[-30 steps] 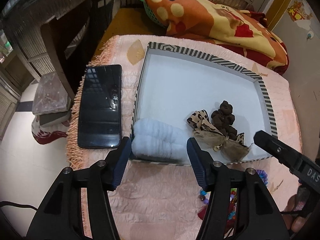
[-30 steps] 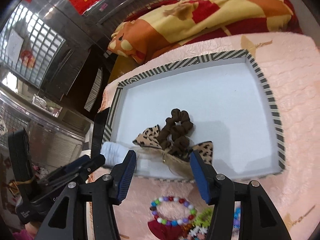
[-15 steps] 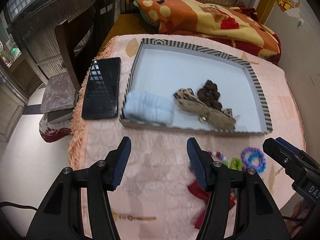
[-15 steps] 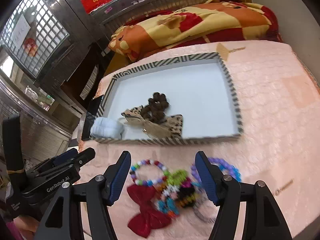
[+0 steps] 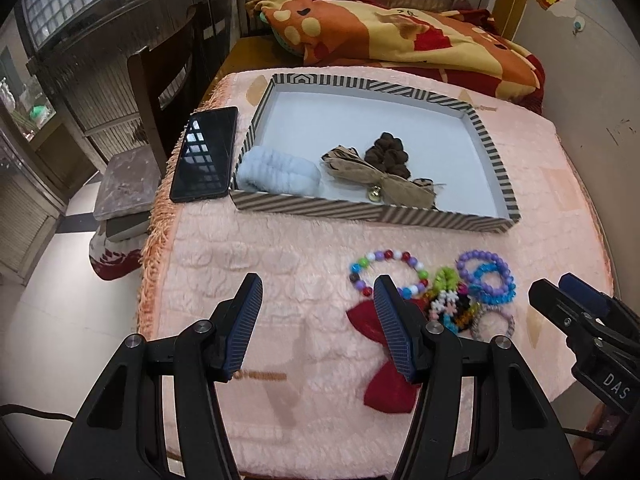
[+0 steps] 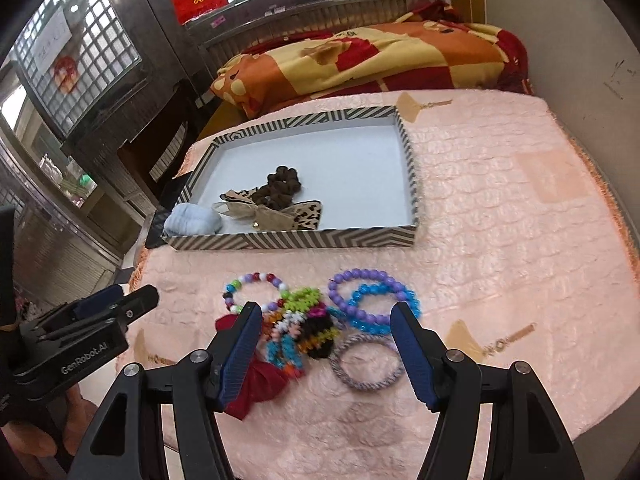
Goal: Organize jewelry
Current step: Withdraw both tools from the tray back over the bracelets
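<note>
Left gripper (image 5: 318, 322) at frame bottom, jaws wide apart, nothing btwn them, over pink cover (image 5: 256, 264). Right gripper (image 6: 326, 348) likewise wide open, empty, low centre of frame, straddling jewelry pile.

Striped tray (image 5: 372, 214) upper centre, holding pale blue scrunchie (image 5: 278, 174) in near-left corner, leopard bow w/ small bell (image 5: 380, 178) mid-front, brown scrunchie (image 5: 390, 152) just behind it, touching.

Below tray, on cover: multicolour bead bracelet (image 6: 256, 282), purple bead bracelet (image 6: 370, 280) overlapping blue bead bracelet (image 6: 382, 306), grey-striped hair tie (image 6: 366, 364), tangle of bright crochet pieces (image 6: 306, 326), red bow (image 5: 384, 384) partly under left gripper's right finger.

Black phone (image 5: 206, 154) just left of tray, flat. Orange-yellow blanket (image 5: 400, 38) at top.
</note>
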The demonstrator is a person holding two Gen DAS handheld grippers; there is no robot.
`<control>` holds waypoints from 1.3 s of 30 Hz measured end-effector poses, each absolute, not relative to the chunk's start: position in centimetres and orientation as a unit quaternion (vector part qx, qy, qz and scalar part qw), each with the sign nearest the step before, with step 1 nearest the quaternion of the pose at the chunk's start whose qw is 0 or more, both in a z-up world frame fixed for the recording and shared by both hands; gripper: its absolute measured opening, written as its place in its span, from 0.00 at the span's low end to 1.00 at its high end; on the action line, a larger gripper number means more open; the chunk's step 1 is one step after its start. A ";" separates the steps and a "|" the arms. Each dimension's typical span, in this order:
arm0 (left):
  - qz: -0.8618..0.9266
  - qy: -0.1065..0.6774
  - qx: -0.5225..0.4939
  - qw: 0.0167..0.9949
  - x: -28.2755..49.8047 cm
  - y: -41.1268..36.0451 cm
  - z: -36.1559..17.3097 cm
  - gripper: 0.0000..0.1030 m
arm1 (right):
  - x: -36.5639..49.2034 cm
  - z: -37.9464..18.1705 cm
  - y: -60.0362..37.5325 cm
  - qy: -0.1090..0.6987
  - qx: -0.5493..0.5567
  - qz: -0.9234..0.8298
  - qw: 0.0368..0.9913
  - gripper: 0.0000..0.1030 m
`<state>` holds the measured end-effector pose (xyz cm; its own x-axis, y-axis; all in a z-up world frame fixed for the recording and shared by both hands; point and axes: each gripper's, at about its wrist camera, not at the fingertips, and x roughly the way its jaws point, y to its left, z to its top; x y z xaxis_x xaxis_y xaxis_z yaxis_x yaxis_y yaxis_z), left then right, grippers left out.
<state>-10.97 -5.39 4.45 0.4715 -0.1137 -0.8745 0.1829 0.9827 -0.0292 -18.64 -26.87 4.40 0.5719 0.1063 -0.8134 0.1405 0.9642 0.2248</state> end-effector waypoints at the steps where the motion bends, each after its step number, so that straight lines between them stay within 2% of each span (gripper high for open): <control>1: -0.085 0.505 0.035 0.858 -11.5 -5.6 4.6 0.56 | -18.9 4.5 -26.9 0.461 0.129 -0.011 0.878 0.63; 6: -0.085 0.495 0.040 0.864 -13.6 -6.2 5.4 0.56 | -20.5 4.8 -27.5 0.452 0.126 -0.014 0.883 0.68; 21: -0.095 0.481 0.046 0.870 -17.3 -8.2 6.3 0.56 | -23.8 5.2 -28.9 0.445 0.119 -0.024 0.887 0.68; 25: -0.096 0.478 0.048 0.871 -17.8 -8.5 6.4 0.56 | -24.0 5.2 -29.1 0.444 0.115 -0.025 0.888 0.71; 39: -0.091 0.479 0.047 0.872 -17.9 -9.1 6.4 0.56 | -23.2 4.8 -29.5 0.450 0.112 -0.014 0.886 0.71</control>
<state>-17.92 -9.07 6.38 0.5245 -0.1128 -0.8439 0.2031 0.9791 -0.0046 -23.24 -29.49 4.84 0.5944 0.0771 -0.8004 0.1251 0.9744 0.1867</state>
